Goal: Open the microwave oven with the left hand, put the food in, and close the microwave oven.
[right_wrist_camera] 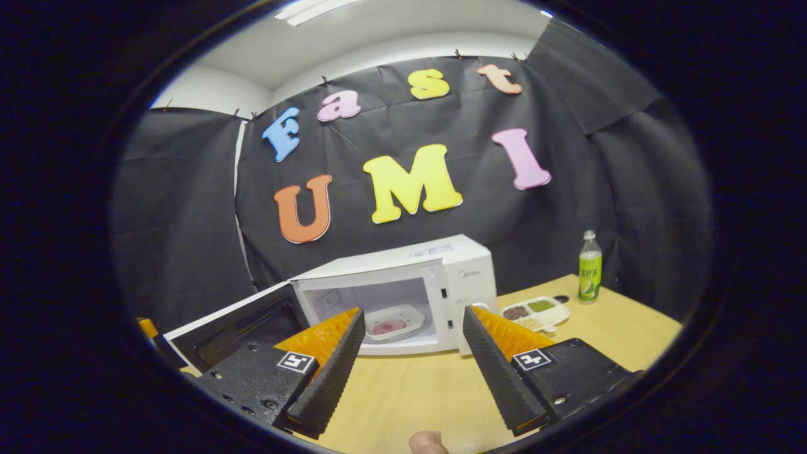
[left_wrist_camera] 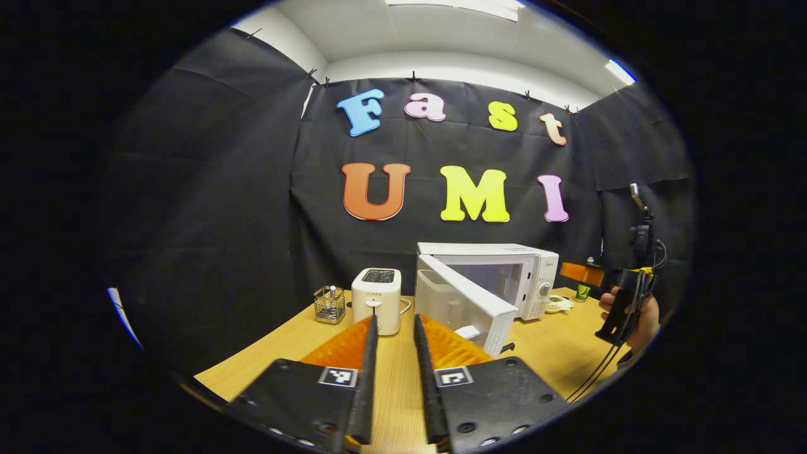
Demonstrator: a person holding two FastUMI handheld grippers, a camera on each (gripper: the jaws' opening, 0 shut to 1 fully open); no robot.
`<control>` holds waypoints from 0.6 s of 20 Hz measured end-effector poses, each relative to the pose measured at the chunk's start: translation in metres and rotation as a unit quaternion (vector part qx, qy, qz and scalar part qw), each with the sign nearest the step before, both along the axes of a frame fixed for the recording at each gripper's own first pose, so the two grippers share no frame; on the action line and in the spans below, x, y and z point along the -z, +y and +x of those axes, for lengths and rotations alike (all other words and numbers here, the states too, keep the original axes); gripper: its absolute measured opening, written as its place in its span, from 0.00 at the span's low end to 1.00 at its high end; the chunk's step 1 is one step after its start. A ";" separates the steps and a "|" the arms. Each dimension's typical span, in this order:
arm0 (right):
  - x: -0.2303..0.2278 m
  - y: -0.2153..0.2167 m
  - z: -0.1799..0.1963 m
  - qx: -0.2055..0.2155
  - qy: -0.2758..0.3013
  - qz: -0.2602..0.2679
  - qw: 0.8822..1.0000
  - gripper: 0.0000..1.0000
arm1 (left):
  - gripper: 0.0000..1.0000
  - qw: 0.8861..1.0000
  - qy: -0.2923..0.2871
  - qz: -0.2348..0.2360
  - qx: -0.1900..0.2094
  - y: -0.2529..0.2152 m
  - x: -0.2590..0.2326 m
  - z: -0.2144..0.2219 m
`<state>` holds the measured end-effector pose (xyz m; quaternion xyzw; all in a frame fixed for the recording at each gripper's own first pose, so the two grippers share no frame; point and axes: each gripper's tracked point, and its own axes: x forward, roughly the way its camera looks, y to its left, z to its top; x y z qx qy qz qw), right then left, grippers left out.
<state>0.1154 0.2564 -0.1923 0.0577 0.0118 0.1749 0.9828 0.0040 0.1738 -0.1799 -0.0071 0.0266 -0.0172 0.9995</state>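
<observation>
Microwave (right_wrist_camera: 403, 296) door (right_wrist_camera: 233, 325) swung open, plate of food (right_wrist_camera: 394, 325) already sitting inside on the oven floor, so opening and loading look done; only closing is left. Right hand-held gripper (right_wrist_camera: 413, 350) spread wide, holding nothing, pointed at the cavity from just in front. Left hand-held gripper (left_wrist_camera: 394, 372) nearly closed, narrow gap, nothing between the fingers, back over the counter (left_wrist_camera: 555, 353) near the door's (left_wrist_camera: 470, 306) free edge, well placed to push it shut.
</observation>
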 end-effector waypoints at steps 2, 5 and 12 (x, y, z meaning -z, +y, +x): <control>-0.023 -0.025 -0.019 0.013 -0.036 -0.023 0.999 1.00 | 0.05 0.999 0.020 0.005 0.038 -0.013 0.022 0.005; -0.052 -0.056 -0.049 0.020 -0.064 -0.027 0.997 1.00 | 0.10 0.998 0.042 0.015 0.046 -0.009 0.050 0.020; -0.097 -0.118 -0.101 0.025 -0.074 -0.033 0.996 0.99 | 0.00 0.991 0.058 -0.031 0.117 -0.031 0.089 0.046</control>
